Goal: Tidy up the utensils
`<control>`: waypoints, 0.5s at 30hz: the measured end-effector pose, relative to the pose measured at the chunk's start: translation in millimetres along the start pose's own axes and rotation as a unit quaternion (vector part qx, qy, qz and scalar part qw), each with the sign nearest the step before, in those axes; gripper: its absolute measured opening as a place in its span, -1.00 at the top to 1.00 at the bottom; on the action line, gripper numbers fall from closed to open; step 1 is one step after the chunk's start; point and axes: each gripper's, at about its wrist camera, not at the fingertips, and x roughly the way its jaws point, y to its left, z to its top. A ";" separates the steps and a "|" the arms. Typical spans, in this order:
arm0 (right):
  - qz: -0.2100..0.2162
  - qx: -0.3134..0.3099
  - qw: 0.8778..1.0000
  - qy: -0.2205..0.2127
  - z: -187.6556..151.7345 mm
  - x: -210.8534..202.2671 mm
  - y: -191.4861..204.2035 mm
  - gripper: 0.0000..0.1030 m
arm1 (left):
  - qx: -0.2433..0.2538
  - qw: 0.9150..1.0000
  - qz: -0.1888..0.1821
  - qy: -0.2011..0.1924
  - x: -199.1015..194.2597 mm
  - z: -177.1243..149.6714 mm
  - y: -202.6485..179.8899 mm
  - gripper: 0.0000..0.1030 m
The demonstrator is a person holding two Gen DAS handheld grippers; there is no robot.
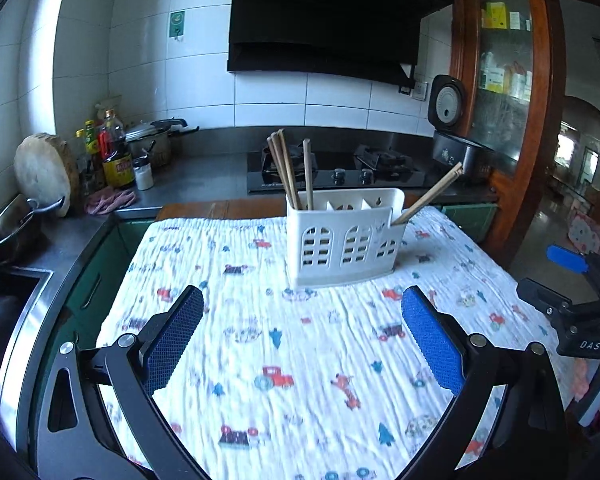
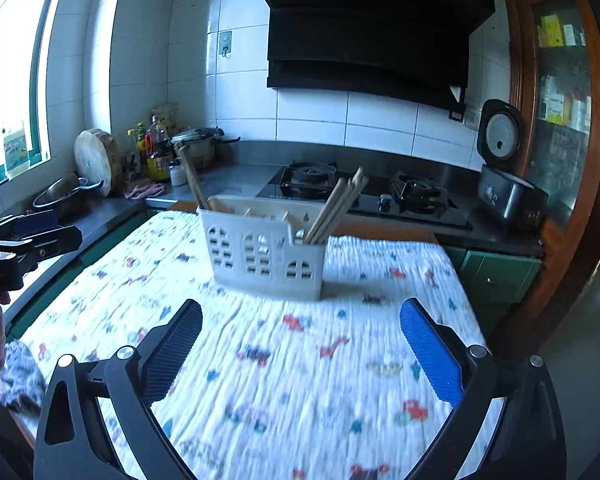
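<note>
A white plastic utensil holder (image 1: 346, 238) with arched cut-outs stands on a table under a patterned white cloth (image 1: 300, 360). Several wooden chopsticks (image 1: 286, 170) stand upright in its left compartment, and others (image 1: 430, 196) lean out of its right end. My left gripper (image 1: 302, 334) is open and empty, well in front of the holder. In the right wrist view the holder (image 2: 266, 250) stands ahead, with chopsticks (image 2: 190, 178) at its left end and a bundle (image 2: 338, 206) at its right. My right gripper (image 2: 300, 344) is open and empty above the cloth (image 2: 300, 380).
Behind the table runs a counter with a gas hob (image 1: 336, 170), a rice cooker (image 1: 458, 148), bottles (image 1: 114, 152) and pots (image 1: 156, 140). A sink (image 1: 16, 320) lies at the left. A wooden cabinet (image 1: 504, 80) stands at the right. The right gripper (image 1: 572, 304) shows at the left wrist view's right edge.
</note>
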 end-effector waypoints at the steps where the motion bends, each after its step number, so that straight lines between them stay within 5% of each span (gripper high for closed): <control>1: -0.001 -0.001 1.000 0.000 -5.6 -3.5 2.2 -0.87 | 0.001 1.000 0.000 0.000 -4.2 -6.9 -1.4 -0.90; 15: -0.023 0.002 1.000 -0.003 -48.1 -48.3 30.4 -0.87 | 0.012 1.000 0.017 -0.003 -41.5 -61.4 -5.9 -0.90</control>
